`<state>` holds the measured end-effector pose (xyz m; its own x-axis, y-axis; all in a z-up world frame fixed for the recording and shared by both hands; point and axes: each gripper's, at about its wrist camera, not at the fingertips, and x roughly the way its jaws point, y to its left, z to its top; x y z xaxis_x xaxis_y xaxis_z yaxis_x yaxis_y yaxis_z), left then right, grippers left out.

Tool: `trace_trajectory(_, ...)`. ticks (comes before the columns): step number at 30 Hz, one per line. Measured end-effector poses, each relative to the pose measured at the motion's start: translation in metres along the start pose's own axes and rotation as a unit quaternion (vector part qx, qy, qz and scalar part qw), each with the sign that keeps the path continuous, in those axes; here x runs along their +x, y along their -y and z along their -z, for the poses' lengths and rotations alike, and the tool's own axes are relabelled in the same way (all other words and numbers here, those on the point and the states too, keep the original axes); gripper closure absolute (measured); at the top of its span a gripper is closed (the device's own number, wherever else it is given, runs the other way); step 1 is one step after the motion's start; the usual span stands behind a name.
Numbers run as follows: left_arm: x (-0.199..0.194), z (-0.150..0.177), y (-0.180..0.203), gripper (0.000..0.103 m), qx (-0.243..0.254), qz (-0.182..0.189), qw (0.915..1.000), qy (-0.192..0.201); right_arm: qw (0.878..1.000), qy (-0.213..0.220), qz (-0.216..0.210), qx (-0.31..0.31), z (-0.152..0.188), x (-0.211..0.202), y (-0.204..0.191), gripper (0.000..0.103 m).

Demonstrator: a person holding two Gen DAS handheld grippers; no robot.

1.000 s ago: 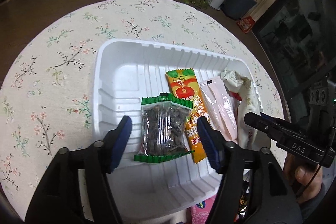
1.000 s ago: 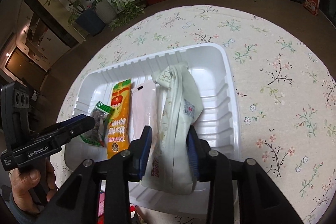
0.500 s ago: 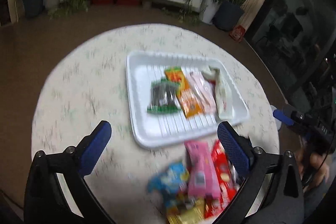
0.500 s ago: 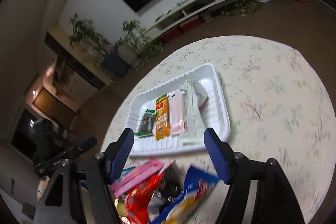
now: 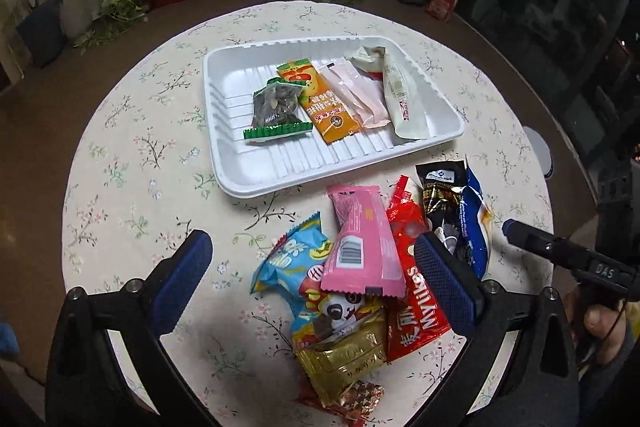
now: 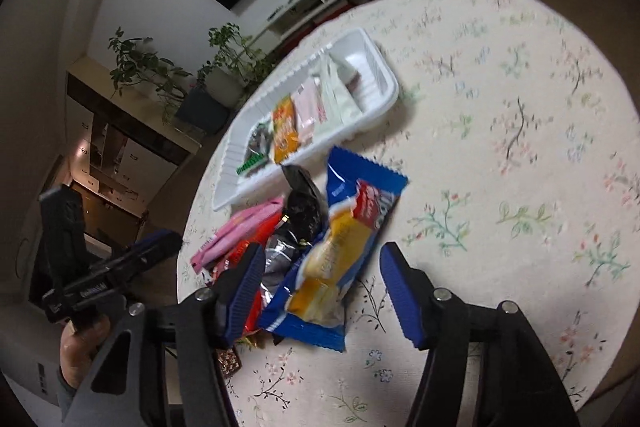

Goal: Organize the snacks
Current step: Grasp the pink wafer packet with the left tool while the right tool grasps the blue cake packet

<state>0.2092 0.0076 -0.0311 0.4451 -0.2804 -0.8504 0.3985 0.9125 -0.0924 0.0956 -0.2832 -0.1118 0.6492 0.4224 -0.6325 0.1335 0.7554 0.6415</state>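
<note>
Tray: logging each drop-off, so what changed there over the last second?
Both claws let go: the left claw released the green-edged packet, the right claw, now closing empty, the white packet. Both drew back to the loose pile. White tray unmoved.

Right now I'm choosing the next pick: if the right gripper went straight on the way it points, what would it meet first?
Most likely the blue and yellow snack packet lying between the closing fingers of the right gripper, nothing gripped yet; depth is hard to judge.
</note>
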Motion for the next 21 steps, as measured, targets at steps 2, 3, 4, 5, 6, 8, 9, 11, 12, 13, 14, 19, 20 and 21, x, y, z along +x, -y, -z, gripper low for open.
trace_trajectory(2, 0.0, -0.007, 0.004, 0.001, 0.019, -0.015, 0.9997, -0.002, 1.0, -0.013, 0.004, 0.016, 0.004, 0.007, 0.004, 0.04)
trace_trajectory(3, 0.001, -0.011, 0.009, 0.001, 0.033, -0.024, 0.9991, -0.005, 1.0, -0.016, 0.007, 0.018, 0.003, 0.01, 0.005, 0.04)
trace_trajectory(4, 0.002, -0.013, 0.012, 0.001, 0.045, -0.032, 0.9984, -0.009, 1.0, -0.018, 0.011, 0.015, 0.004, 0.014, 0.003, 0.04)
trace_trajectory(5, 0.005, -0.014, 0.015, 0.001, 0.055, -0.038, 0.9976, -0.016, 1.0, -0.021, 0.012, 0.011, 0.004, 0.015, 0.001, 0.04)
trace_trajectory(6, 0.009, -0.016, 0.018, 0.001, 0.064, -0.041, 0.9968, -0.025, 1.0, -0.024, 0.012, 0.005, 0.004, 0.019, -0.002, 0.04)
trace_trajectory(8, 0.016, -0.017, 0.023, 0.001, 0.079, -0.04, 0.9955, -0.036, 0.999, -0.031, 0.017, -0.006, 0.005, 0.025, -0.007, 0.04)
trace_trajectory(9, 0.019, -0.017, 0.026, 0.001, 0.086, -0.042, 0.9945, -0.041, 0.999, -0.034, 0.02, -0.008, 0.005, 0.029, -0.007, 0.04)
trace_trajectory(11, 0.028, -0.019, 0.03, 0.002, 0.098, -0.053, 0.9925, -0.051, 0.999, -0.04, 0.023, -0.002, 0.004, 0.034, -0.005, 0.04)
trace_trajectory(12, 0.031, -0.019, 0.032, 0.004, 0.101, -0.053, 0.9919, -0.055, 0.999, -0.039, 0.021, 0.0, 0.003, 0.034, -0.004, 0.04)
trace_trajectory(13, 0.034, -0.02, 0.033, 0.004, 0.103, -0.051, 0.9916, -0.059, 0.999, -0.038, 0.023, -0.001, 0.002, 0.035, -0.005, 0.04)
trace_trajectory(14, 0.036, -0.02, 0.033, 0.007, 0.105, -0.049, 0.9913, -0.062, 0.999, -0.037, 0.024, -0.003, 0.0, 0.037, -0.006, 0.04)
trace_trajectory(19, 0.05, -0.021, 0.033, 0.033, 0.112, -0.044, 0.9888, -0.089, 0.998, -0.049, 0.039, -0.025, -0.002, 0.043, -0.012, 0.062)
trace_trajectory(20, 0.053, -0.021, 0.033, 0.033, 0.115, -0.05, 0.9876, -0.094, 0.997, -0.05, 0.041, -0.031, -0.002, 0.043, -0.014, 0.063)
trace_trajectory(21, 0.055, -0.02, 0.034, 0.033, 0.118, -0.053, 0.9868, -0.097, 0.997, -0.05, 0.045, -0.038, -0.001, 0.043, -0.016, 0.063)
